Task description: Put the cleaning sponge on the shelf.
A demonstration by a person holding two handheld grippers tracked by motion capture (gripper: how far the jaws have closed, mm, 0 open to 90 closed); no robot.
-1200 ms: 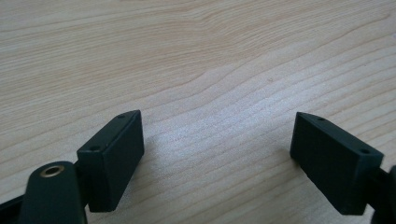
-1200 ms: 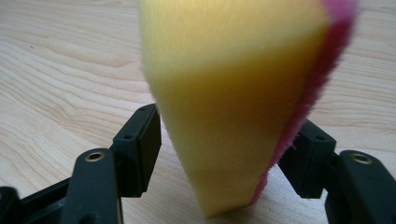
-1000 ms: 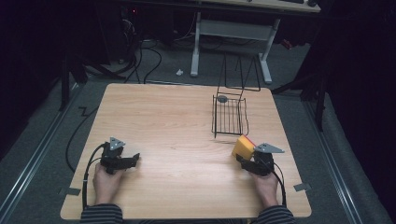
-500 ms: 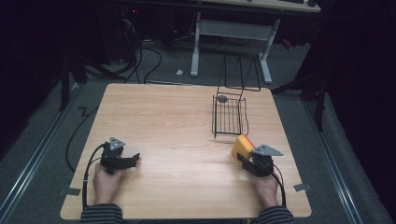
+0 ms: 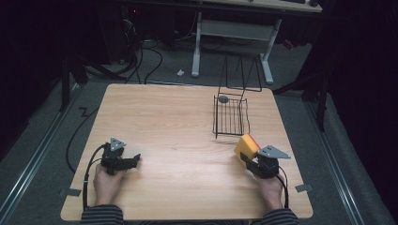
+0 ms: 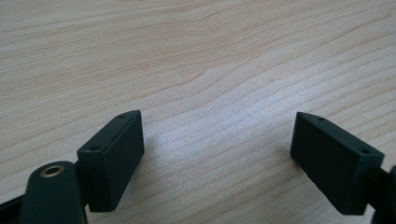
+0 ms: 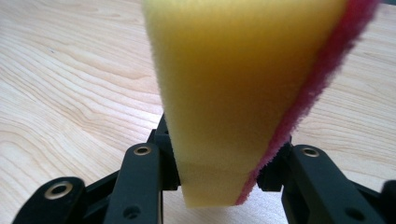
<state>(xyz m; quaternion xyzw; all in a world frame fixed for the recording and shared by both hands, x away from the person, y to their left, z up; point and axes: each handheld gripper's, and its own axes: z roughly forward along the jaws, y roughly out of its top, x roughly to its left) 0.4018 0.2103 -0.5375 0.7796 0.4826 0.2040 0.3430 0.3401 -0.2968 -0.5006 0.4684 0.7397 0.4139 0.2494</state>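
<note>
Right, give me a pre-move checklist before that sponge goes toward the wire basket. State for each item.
1. Sponge held in the right gripper: ok, jaws pinch it on both sides near its lower end.
2. Sponge clear of the table: ok, it stands up above the wood.
3. Wire basket open on top: ok.
4. Basket empty: not ok, a small dark round thing sits at its far end.
5. Left gripper out of the way: ok, jaws wide open, nothing between them, low over the near left of the table.
6. Grip firm enough to carry: cannot tell.
</note>
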